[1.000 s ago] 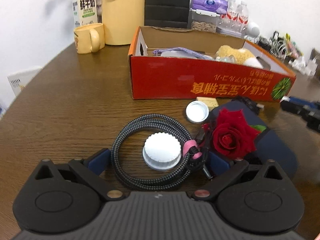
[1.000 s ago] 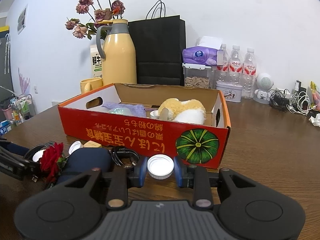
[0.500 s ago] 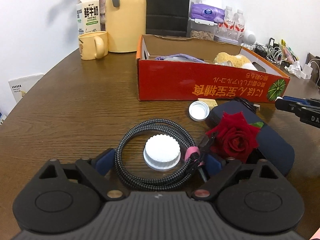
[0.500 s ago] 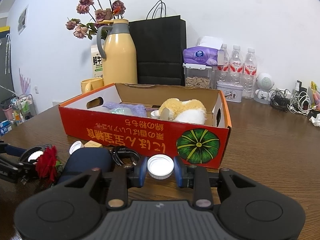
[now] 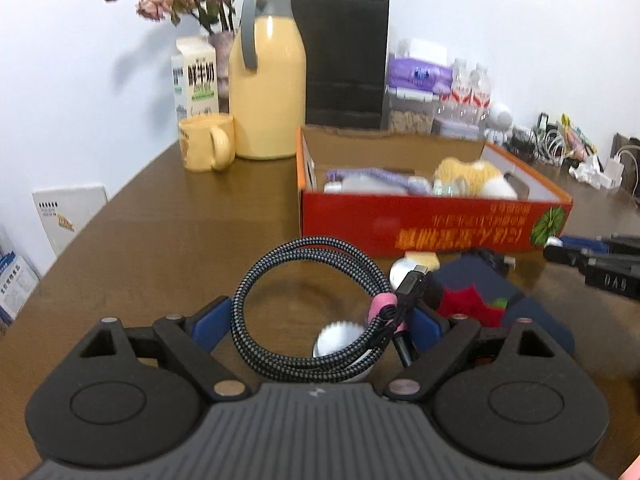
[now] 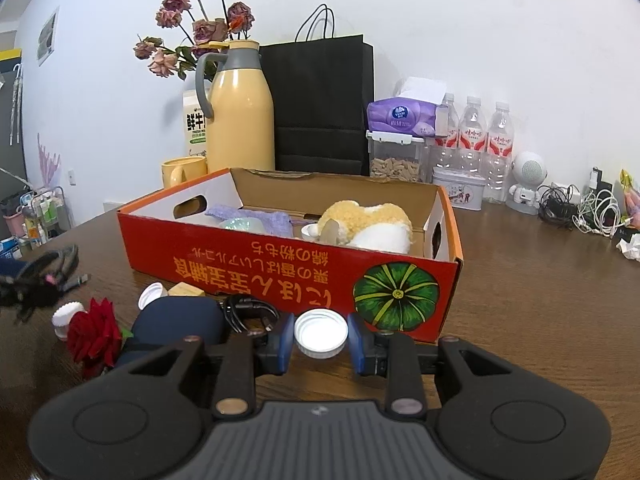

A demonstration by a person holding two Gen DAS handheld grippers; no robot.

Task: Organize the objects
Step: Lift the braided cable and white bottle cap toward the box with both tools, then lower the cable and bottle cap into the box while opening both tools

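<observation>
Braided grey cable (image 5: 304, 312), coiled in a ring, is clamped across its width in the left hand-held gripper (image 5: 316, 322) and carried clear of the table (image 5: 160, 240). Its loop is tilted up, plug end (image 5: 412, 280) pointing toward the red box (image 5: 420, 224). A white cap (image 6: 321, 333) is pinched in the right hand-held gripper (image 6: 321, 340) just before the box. Judged next: both are to be lifted over the near wall and released inside.
</observation>
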